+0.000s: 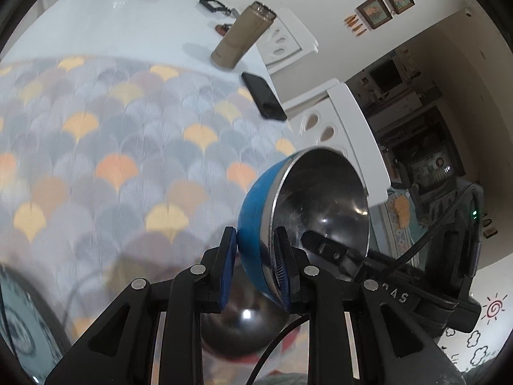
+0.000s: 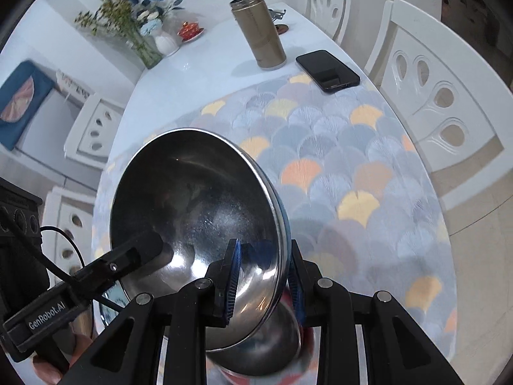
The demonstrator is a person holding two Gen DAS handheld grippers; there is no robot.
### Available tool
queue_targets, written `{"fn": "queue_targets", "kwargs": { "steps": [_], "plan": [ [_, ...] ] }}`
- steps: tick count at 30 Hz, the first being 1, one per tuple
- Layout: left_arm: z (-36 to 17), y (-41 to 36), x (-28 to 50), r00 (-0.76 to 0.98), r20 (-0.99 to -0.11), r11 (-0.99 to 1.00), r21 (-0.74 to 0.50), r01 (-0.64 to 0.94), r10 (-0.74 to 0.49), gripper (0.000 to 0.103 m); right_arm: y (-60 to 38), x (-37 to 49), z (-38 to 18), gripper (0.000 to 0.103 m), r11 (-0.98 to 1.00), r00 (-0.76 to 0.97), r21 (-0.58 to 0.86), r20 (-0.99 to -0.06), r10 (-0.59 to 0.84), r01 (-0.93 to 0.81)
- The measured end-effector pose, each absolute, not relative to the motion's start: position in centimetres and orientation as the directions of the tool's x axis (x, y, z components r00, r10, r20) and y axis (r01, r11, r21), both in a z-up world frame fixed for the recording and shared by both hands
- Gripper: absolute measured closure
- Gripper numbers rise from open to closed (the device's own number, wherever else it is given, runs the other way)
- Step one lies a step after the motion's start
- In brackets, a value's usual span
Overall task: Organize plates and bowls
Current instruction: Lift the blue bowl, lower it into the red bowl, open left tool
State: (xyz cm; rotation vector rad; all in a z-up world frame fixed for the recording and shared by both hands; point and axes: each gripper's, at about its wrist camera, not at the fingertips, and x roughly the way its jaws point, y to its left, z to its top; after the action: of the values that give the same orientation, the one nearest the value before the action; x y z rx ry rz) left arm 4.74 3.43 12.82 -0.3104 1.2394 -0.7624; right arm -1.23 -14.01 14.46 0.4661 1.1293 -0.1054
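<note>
White chairs [image 2: 442,102] with teardrop cutouts ring a glossy white table [image 2: 205,73] under a scallop-patterned cloth [image 2: 352,173]. Two framed pictures [image 1: 386,3] hang on the pale wall.

Both views: strong fisheye distortion, straight edges bowed, black vignette at the corners. Lighting is even, cool and indoor. The white table [image 1: 128,22] shows soft sheen. Left wrist view: patterned mat [image 1: 112,147] smeared by motion blur; the room at right is dim. Point glints sit in the steel bowl [image 1: 323,211]. Right wrist view is sharper; the tumbler [image 2: 259,32] casts a faint, soft shadow leftward.
</note>
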Motion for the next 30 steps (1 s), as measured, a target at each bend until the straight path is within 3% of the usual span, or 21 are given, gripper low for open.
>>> {"fn": "queue_targets", "kwargs": {
  "steps": [11, 30],
  "plan": [
    [10.8, 5.7, -0.7, 0.071, -0.728, 0.715, -0.642, 0.278, -0.682, 0.083, -12.0, -6.1, 14.3, 0.074, 0.91, 0.408, 0.277, -0.903, 0.137, 0.309],
    [9.5, 5.1, -2.4, 0.087, -0.79, 0.756, -0.541, 0.368, -0.608, 0.083, -11.2, -8.3, 10.5, 0.074, 0.869, 0.34, 0.305, -0.924, 0.172, 0.39]
  ]
}}
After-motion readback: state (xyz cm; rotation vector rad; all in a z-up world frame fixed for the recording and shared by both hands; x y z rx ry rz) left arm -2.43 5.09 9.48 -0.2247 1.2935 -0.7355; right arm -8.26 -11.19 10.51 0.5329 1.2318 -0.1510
